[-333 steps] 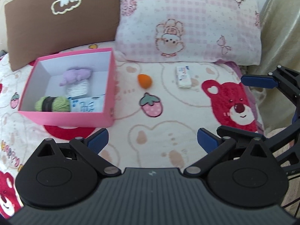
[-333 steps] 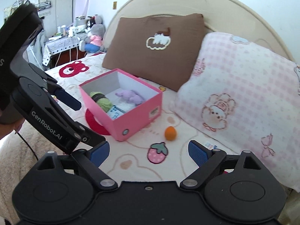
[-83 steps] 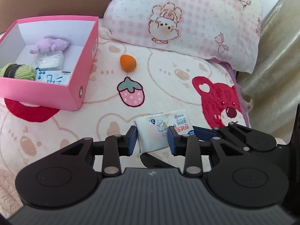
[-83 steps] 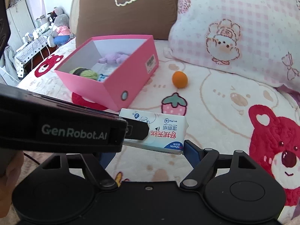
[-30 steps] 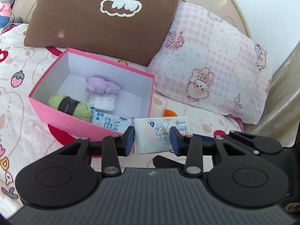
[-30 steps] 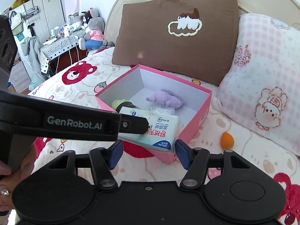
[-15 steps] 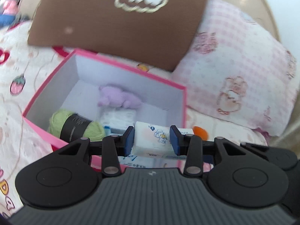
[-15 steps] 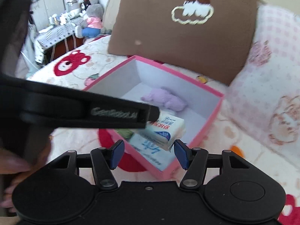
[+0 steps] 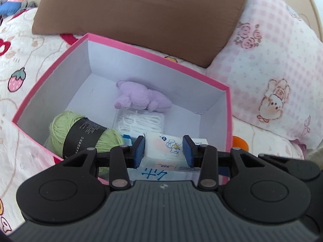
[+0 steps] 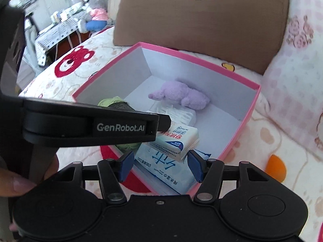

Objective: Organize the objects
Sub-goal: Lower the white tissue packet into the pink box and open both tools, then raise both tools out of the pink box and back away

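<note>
My left gripper (image 9: 164, 150) is shut on a small white tissue pack (image 9: 164, 150) and holds it over the near right part of the pink box (image 9: 153, 54). The pack also shows in the right wrist view (image 10: 177, 141), under the left gripper's black arm (image 10: 88, 124). In the box lie a green yarn ball (image 9: 80, 134), a purple plush toy (image 9: 141, 99), a white cotton pack (image 9: 141, 122) and a larger white wipes pack (image 10: 163, 171). My right gripper (image 10: 160, 166) is open and empty at the box's near edge. An orange ball (image 10: 275, 166) lies on the bed right of the box.
A brown pillow (image 9: 141, 14) and a pink checked pillow (image 9: 272, 70) lean behind and right of the box. The bedspread (image 9: 16, 70) has bear and strawberry prints. A table with stuffed toys (image 10: 94, 18) stands far left.
Both grippers have moved closer over the box. The tissue pack, still held by the left gripper, now hangs lower over the box's inside.
</note>
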